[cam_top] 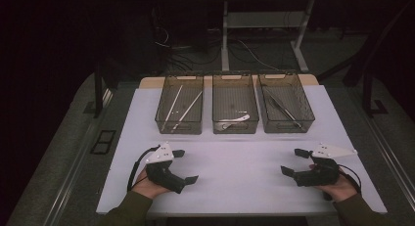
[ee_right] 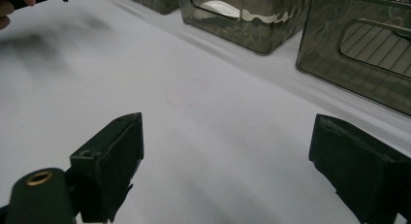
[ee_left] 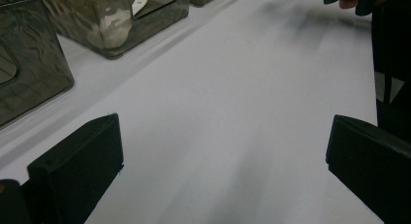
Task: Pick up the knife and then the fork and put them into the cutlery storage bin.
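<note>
High view first: my left hand-held gripper (cam_top: 185, 165) rests on the white counter (cam_top: 235, 187), jaws spread wide with nothing between them. Just beyond it sits the left bin (cam_top: 179, 110) with two long pale sticks (cam_top: 180, 107) lying lengthwise inside. They look light, stiff and thin, probably slippery, so I'd pinch one near its middle. Moving right, ahead of the gap between my hands, the middle bin (cam_top: 235, 110) holds a pale spoon (cam_top: 234, 121) near its front wall; it looks light and rigid, and the handle seems the place to grip. Past that, beyond my right hand-held gripper (cam_top: 295, 161), the right bin (cam_top: 286, 109) carries dark tongs (cam_top: 283, 108), slim and hard to pick out. That gripper also stands wide and empty. Bin walls are tall and close together, so I'd come in from above. Between my two grippers the counter lies bare, with plenty of room to swing.
</note>
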A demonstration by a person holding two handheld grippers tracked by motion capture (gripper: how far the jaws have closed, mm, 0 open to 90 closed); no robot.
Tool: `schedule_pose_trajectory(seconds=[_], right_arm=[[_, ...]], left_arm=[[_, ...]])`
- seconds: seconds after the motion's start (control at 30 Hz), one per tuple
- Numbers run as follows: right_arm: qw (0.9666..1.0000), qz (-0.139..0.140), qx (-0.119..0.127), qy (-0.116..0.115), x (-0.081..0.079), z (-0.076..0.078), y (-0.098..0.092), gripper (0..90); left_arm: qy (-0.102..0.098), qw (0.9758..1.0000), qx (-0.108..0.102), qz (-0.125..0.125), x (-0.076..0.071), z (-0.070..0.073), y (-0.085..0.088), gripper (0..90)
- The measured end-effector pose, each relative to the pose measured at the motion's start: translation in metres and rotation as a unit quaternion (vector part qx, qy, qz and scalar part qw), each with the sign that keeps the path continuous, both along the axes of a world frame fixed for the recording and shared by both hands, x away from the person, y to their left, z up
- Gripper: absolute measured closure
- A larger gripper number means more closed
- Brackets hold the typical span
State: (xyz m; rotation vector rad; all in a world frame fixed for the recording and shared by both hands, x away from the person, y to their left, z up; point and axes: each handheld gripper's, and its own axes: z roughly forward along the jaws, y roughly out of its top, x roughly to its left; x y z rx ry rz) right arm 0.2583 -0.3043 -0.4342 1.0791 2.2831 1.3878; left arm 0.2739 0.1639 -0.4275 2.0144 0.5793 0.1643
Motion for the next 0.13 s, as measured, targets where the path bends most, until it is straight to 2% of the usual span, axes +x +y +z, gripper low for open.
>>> schedule_pose_trajectory(seconds=[0.13], right_arm=[[1.0,0.0,-0.002,-0.002,0.0,0.0004,-0.0002,12.2]], left_arm=[[-0.001,1.0,0.001,0.0,0.0004,-0.0001,-0.0001,0.0]])
